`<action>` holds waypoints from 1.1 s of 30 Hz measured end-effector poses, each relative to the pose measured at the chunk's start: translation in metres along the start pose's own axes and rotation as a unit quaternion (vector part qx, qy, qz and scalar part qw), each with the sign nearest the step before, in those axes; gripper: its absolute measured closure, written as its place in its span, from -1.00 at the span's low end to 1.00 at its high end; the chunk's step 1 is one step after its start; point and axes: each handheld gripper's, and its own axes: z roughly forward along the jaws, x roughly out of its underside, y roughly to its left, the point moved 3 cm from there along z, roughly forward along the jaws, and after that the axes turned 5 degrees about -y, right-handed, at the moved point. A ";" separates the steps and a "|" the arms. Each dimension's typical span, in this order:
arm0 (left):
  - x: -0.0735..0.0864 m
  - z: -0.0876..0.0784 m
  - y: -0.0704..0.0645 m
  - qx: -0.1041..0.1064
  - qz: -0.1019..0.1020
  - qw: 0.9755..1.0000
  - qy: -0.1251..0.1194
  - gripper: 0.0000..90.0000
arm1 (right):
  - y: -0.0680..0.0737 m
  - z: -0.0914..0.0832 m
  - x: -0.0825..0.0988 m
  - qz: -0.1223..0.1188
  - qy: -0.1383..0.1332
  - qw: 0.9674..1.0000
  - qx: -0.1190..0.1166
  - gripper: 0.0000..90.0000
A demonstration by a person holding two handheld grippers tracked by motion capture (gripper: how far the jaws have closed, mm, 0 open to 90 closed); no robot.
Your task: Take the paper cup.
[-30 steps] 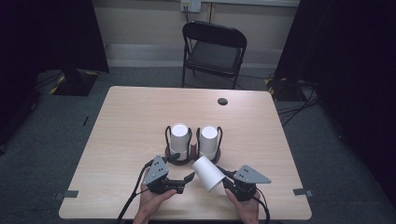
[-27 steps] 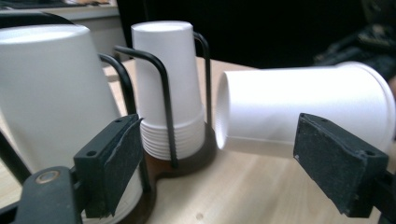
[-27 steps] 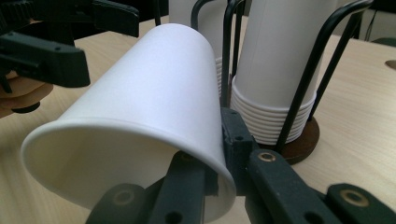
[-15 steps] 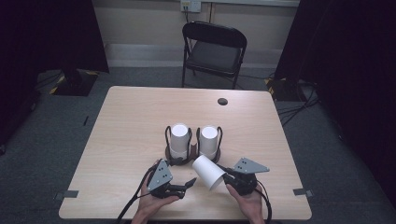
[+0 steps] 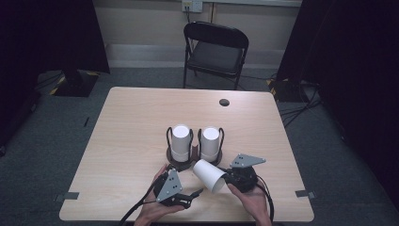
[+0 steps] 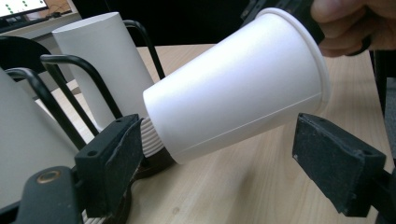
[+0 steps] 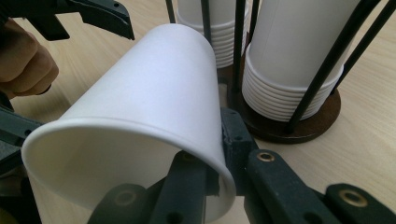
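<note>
Right now the right gripper (image 5: 225, 178) is clamped on the rim of 1 white cup (image 5: 209, 175), 1 jaw inside the mouth and 1 outside against the wall, as the right gripper view shows. The right hand (image 5: 251, 200) comes in from the near edge with its palm under the tool, and the cup is carried off the table (image 5: 131, 122), tipped on its side with its closed base aimed up and left toward the rack (image 5: 194, 162).

The left gripper (image 5: 196, 193) lies low in the left hand (image 5: 153, 212), pointing right toward the cup. Its jaws have just been widening again and stand apart; in the left gripper view the cup's body hangs between them, with the pads (image 6: 109, 172) clear of it on either side.

Just behind the cup, the dark wire rack holds 2 upside-down stacks (image 5: 180, 142) side by side. Beyond the table stands a folding chair (image 5: 215, 52).
</note>
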 end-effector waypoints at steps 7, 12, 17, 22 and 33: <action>0.004 0.005 -0.005 -0.002 0.017 1.000 0.001 -0.63 | 0.000 0.001 -0.004 -0.003 0.024 1.000 -0.008 0.96; 0.006 0.007 -0.012 -0.010 0.043 0.999 0.003 -0.63 | 0.000 0.002 -0.003 -0.001 0.051 0.999 -0.017 0.96; 0.005 0.008 -0.013 0.000 0.066 0.998 0.010 -0.64 | 0.002 0.005 -0.002 -0.001 0.063 0.998 -0.028 0.96; 0.004 0.013 -0.017 -0.003 0.098 0.995 0.025 -0.67 | 0.002 0.008 -0.003 -0.002 0.080 0.996 -0.032 0.96; 0.001 0.025 -0.018 -0.004 0.119 0.992 0.035 -0.72 | -0.003 0.009 -0.005 0.002 0.085 0.996 -0.023 0.96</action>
